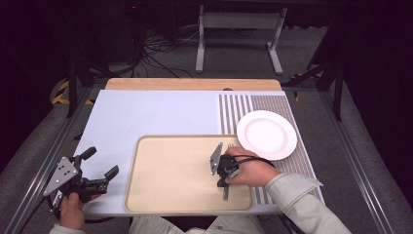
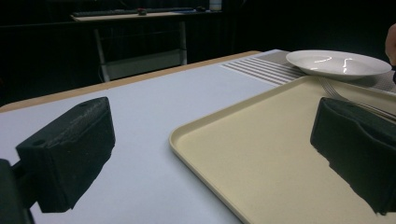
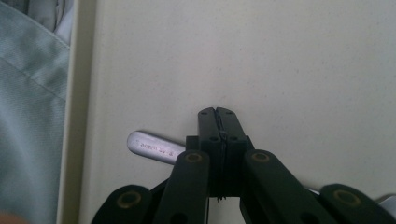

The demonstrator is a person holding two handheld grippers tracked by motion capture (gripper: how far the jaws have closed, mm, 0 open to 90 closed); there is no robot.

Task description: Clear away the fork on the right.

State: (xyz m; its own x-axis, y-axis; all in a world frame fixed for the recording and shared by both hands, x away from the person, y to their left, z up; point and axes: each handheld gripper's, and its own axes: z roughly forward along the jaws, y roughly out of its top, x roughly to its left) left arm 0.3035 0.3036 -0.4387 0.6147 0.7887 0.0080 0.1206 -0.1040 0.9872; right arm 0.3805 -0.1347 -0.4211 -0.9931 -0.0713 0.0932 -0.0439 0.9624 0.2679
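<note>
A silver metal fork (image 3: pixel 152 148) is seen lying flat on the beige tray (image 1: pixel 160 195), near its right edge. Its stamped handle end is pointed toward the tray's near rim.

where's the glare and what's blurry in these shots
Left gripper view: bright streaks of glare on the plate, near jaws soft, background dark. Right gripper view: fork handle slightly blurred, tray evenly lit. High view: table lit, surrounding floor dim.
</note>
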